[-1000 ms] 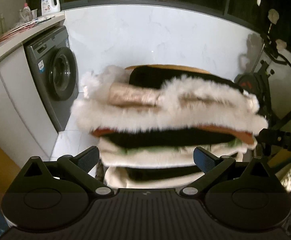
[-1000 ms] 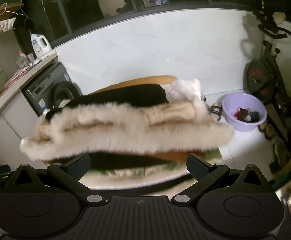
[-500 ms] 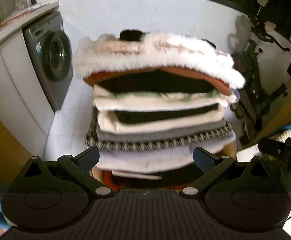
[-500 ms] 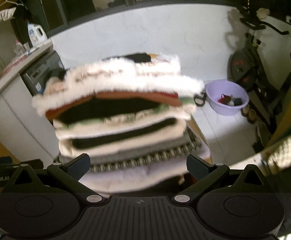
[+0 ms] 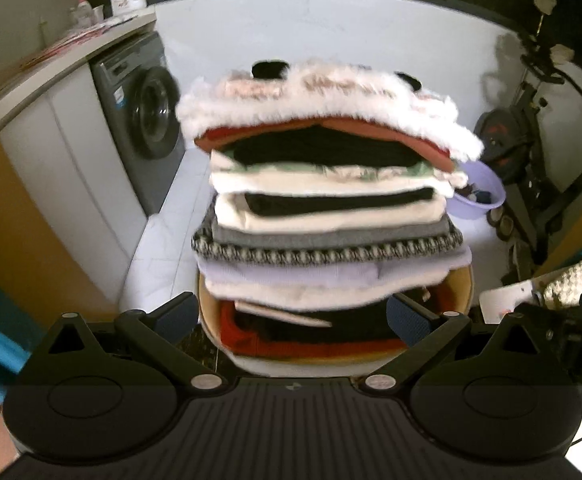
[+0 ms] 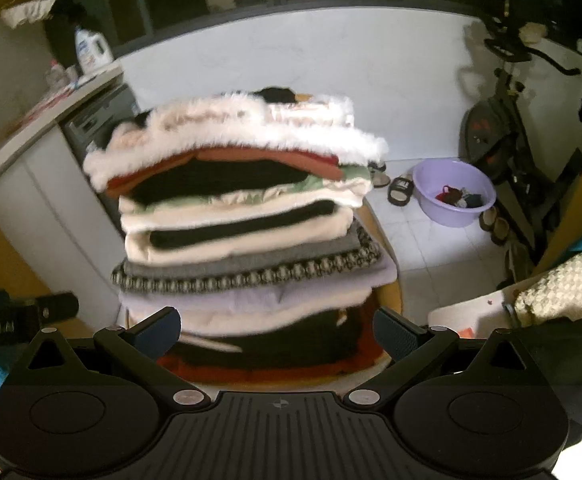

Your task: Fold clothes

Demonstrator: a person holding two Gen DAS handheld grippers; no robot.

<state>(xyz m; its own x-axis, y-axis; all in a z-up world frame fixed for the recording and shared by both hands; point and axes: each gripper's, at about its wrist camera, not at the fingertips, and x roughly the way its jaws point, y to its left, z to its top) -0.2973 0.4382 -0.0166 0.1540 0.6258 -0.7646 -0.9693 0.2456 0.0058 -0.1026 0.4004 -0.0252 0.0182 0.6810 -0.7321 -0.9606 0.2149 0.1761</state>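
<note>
The stack point(image 5: 331, 216) of folded clothes stands straight ahead of both grippers, layers lying crosswise to the fingers. Left gripper point(image 5: 297, 318) and right gripper point(image 6: 277, 330) are spread wide, holding nothing, about equally near. Only the right view shows the basin point(image 6: 455, 192) whole.

Dim indoor light around me; the white wall point(image 5: 331, 32) catches most brightness. My views bend hard at the edges, and the clothes stack point(image 6: 243, 216) smears with blur.
</note>
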